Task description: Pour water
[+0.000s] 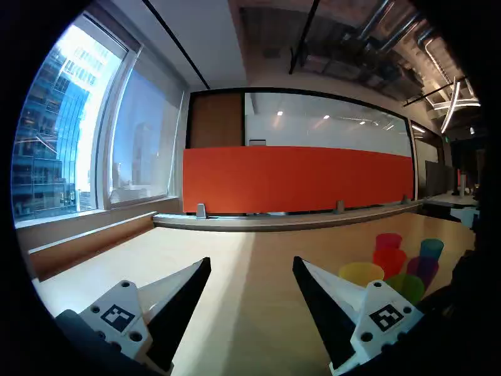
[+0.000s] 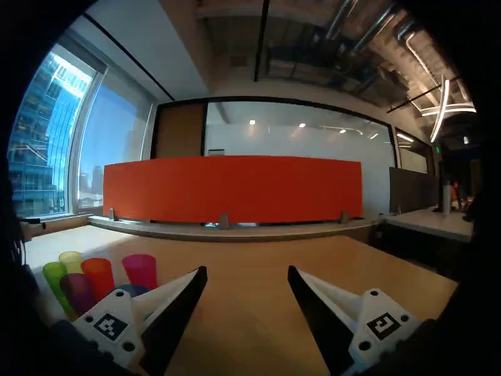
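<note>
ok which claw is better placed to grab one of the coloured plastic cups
Right, narrowly. Both claws are open and empty; the right claw has the pink translucent plastic cup close beside it, while the left claw sees the cup cluster further aside.

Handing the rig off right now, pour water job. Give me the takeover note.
Left gripper: jaws open, empty, over the wooden table.
Right gripper: jaws open, empty, over the same table.
Cups: coloured cluster, upright on the table, right side of the left gripper view, left side of the right gripper view.
Done: nothing gripped; whether any cup holds water cannot be told.
To do: everything; first a grasp, then the pour into a cup.
</note>
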Motion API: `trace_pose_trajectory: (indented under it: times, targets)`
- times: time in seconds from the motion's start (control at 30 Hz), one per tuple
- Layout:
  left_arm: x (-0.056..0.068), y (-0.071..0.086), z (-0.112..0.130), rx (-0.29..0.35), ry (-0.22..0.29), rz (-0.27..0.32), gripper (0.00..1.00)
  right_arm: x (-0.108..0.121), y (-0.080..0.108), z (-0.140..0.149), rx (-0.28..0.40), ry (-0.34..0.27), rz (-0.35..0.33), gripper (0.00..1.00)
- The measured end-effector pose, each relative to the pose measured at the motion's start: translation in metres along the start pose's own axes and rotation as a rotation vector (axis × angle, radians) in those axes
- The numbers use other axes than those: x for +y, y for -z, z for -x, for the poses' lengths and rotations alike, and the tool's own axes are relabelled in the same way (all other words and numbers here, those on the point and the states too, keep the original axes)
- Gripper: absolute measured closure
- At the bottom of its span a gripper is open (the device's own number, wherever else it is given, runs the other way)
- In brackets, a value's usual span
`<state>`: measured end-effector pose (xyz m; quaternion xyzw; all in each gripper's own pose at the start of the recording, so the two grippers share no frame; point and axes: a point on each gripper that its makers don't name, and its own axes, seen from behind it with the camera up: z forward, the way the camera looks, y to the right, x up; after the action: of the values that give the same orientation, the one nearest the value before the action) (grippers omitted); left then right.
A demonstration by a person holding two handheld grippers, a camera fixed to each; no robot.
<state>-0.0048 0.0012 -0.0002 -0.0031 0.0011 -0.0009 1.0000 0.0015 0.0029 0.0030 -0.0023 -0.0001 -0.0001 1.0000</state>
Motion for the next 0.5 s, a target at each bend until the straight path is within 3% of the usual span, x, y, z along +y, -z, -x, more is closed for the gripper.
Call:
trace_pose_trajectory:
  times: [0.5]
  targets:
    - [-0.0001,0.0006,-0.0002,0.0,0.0,0.0,0.03,0.0012,0.0014,0.0004,0.001,0.001,0.001,0.0]
